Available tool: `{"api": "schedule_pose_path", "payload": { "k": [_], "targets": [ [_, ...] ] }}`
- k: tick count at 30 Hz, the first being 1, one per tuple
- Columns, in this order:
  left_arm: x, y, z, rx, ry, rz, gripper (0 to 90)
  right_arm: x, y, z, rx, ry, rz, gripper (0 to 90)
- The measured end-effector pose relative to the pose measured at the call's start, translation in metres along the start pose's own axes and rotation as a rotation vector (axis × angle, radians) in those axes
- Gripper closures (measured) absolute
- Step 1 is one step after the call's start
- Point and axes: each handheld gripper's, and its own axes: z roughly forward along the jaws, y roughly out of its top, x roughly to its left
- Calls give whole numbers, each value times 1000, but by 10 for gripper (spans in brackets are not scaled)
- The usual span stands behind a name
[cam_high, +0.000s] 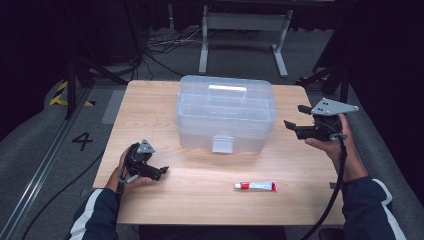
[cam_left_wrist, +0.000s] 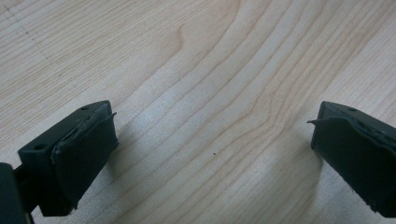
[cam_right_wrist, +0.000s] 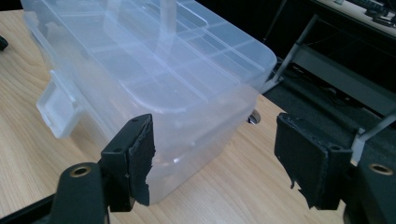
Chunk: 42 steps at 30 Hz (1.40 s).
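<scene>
A clear plastic storage box (cam_high: 225, 107) with a closed lid and a front latch (cam_high: 222, 143) stands at the middle back of the wooden table (cam_high: 200, 200). In front of it, to the right, a small white and red tube (cam_high: 256, 186) lies flat. My left gripper (cam_high: 161, 172) rests low over the table's front left, open, with bare wood between its jaws (cam_left_wrist: 212, 135). My right gripper (cam_high: 296, 117) hovers beside the box's right end, open and empty. In the right gripper view (cam_right_wrist: 215, 149) the box (cam_right_wrist: 154, 70) corner sits just beyond the jaws, latch (cam_right_wrist: 56, 109) at left.
Behind the table, on grey carpet, stand a white metal frame (cam_high: 242, 37) and loose cables (cam_high: 160, 47). Black stand legs (cam_high: 80, 75) rise at the left, near a floor mark "4" (cam_high: 82, 141). The right gripper's cable (cam_high: 337, 185) hangs off the table's right edge.
</scene>
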Motion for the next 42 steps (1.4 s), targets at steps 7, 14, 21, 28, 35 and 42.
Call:
{"api": "schedule_pose_path", "payload": {
  "k": [7, 14, 21, 28, 35, 42],
  "targets": [
    [0, 0, 0, 0, 1, -2, 4, 8, 23, 17, 35, -15, -40, 336],
    [0, 0, 0, 0, 1, -2, 4, 13, 38, 35, 31, 26, -42, 346],
    [0, 0, 0, 0, 2, -2, 4, 21, 55, 59, 66, 66, -75, 405],
    [0, -1, -1, 0, 5, -14, 3, 30, 71, 80, 85, 84, -95, 408],
    [1, 15, 4, -16, -11, 7, 192, 25, 83, 99, 111, 82, -78, 451],
    [-4, 51, 8, -98, 8, 58, 166, 24, 91, 121, 139, 78, -61, 498]
  ]
}}
